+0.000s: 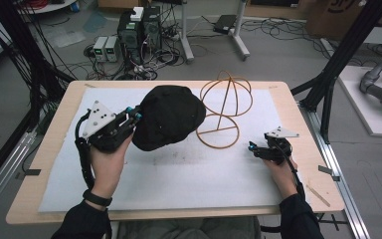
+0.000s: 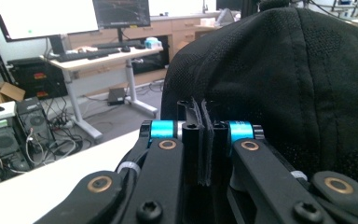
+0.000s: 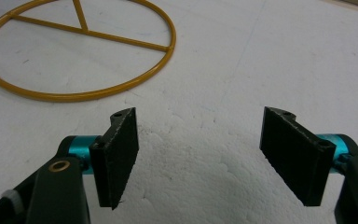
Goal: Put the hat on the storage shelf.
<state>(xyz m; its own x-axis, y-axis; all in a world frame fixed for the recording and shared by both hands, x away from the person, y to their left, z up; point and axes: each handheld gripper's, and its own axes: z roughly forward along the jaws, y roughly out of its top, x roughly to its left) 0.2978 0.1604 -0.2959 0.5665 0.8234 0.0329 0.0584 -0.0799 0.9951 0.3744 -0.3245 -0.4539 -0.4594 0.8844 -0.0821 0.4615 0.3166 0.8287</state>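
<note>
A wooden table (image 1: 54, 149) carries a white foam sheet (image 1: 179, 179) bearing a yellow wire stand (image 1: 219, 130).

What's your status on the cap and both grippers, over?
Left hand-held gripper shut on black cap, cap lifted beside wire stand. Right hand-held gripper open, empty, low over white mat. Nothing between cap and stand.

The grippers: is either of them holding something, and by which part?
The left gripper is shut on the black cap, pinching the fabric at its edge. The right gripper is open and holds nothing.
</note>
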